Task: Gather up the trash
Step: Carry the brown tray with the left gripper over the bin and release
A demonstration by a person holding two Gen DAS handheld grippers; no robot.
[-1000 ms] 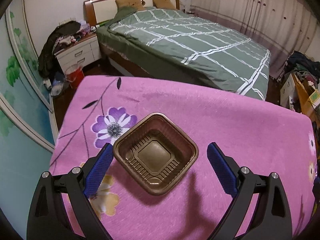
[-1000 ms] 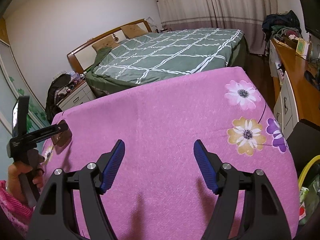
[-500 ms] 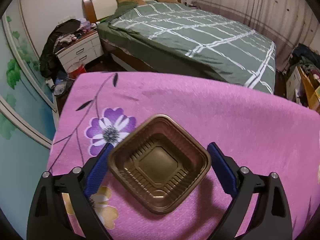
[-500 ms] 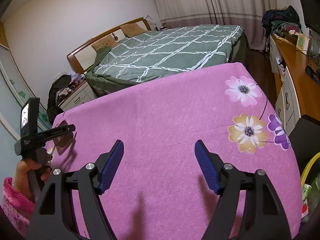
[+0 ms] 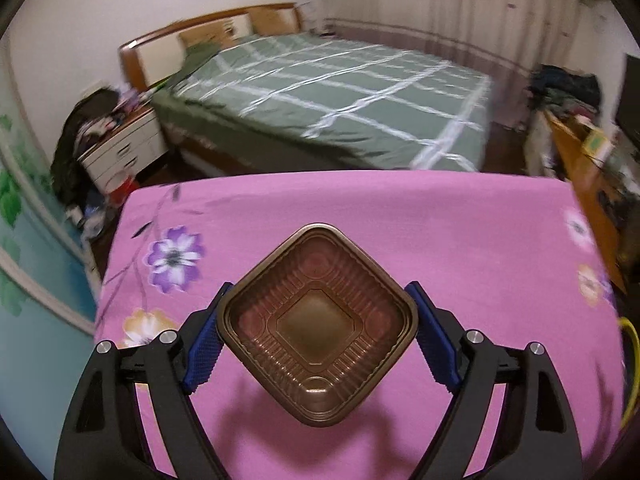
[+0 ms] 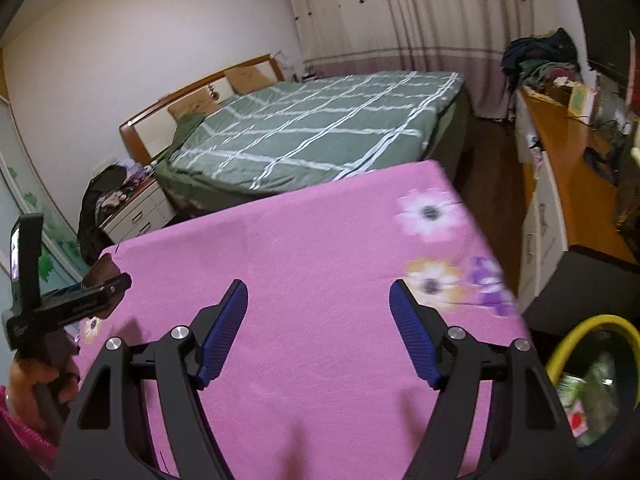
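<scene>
A brown square plastic tray point(image 5: 316, 320), empty, sits corner to corner between the blue pads of my left gripper point(image 5: 318, 290). The jaws are closing, and both pads press on opposite corners of the tray. The tray hangs a little above the pink flowered tablecloth point(image 5: 460, 240) and casts a shadow below. In the right wrist view the left gripper point(image 6: 100, 292) shows at the far left with a bit of the tray point(image 6: 102, 270) in it, held by a hand point(image 6: 36, 380). My right gripper point(image 6: 318, 286) stands open over the cloth point(image 6: 320, 232) with nothing between its fingers.
A bin with a yellow rim point(image 6: 580, 326) stands off the table's right side, with wrappers inside. Beyond the table's far edge is a green checked bed point(image 5: 340, 92). A nightstand point(image 5: 124, 148) is at the left and a wooden desk point(image 6: 560, 160) at the right.
The left jaws have narrowed onto the tray, which lay on the cloth and now hangs above it. The left view has swung to the right. The right gripper rose a little.
</scene>
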